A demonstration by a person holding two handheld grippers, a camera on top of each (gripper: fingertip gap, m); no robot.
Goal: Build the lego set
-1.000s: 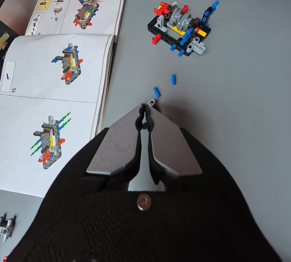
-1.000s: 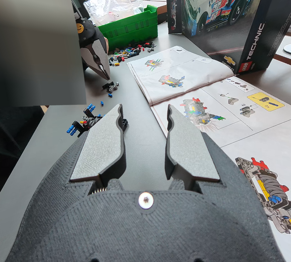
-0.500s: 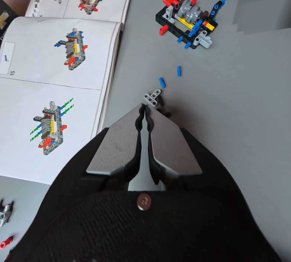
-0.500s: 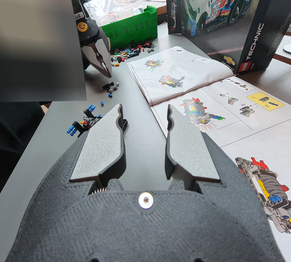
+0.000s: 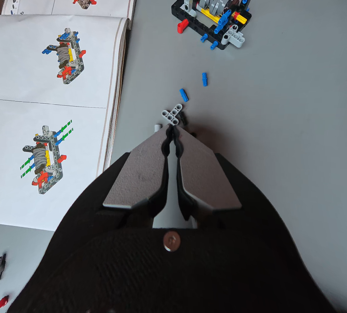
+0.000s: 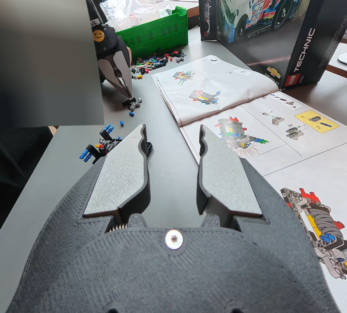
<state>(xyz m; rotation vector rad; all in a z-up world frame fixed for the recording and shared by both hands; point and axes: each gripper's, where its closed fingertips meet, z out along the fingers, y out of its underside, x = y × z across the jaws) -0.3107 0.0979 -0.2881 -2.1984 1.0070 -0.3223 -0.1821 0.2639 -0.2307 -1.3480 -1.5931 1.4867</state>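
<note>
The partly built assembly point(image 5: 212, 11), a black frame with grey gears, a yellow axle and red and blue pins, sits on the grey table point(image 5: 281, 134). It also shows in the right wrist view point(image 6: 105, 144), partly behind my right finger. My left gripper point(image 5: 171, 127) is shut with nothing visible between its tips, which are low at a grey T-shaped piece point(image 5: 171, 116) and small black pieces point(image 5: 183, 117). Two loose blue pins point(image 5: 183, 95) point(image 5: 204, 79) lie between it and the assembly. My right gripper point(image 6: 171, 129) is open and empty over the table, beside the assembly.
The open instruction booklet point(image 5: 56, 88) lies left of my left gripper and shows in the right wrist view point(image 6: 216, 88). A pile of loose parts point(image 6: 155, 61) lies before a green bin point(image 6: 155, 35). The set's box point(image 6: 272, 22) stands at the back right. There is about 25 centimeters between the tips of the two grippers.
A black piece seen between the left gripper's fingers one second ago is gone. The left gripper rose, then came down again to the T-shaped piece. The right gripper has not moved.
</note>
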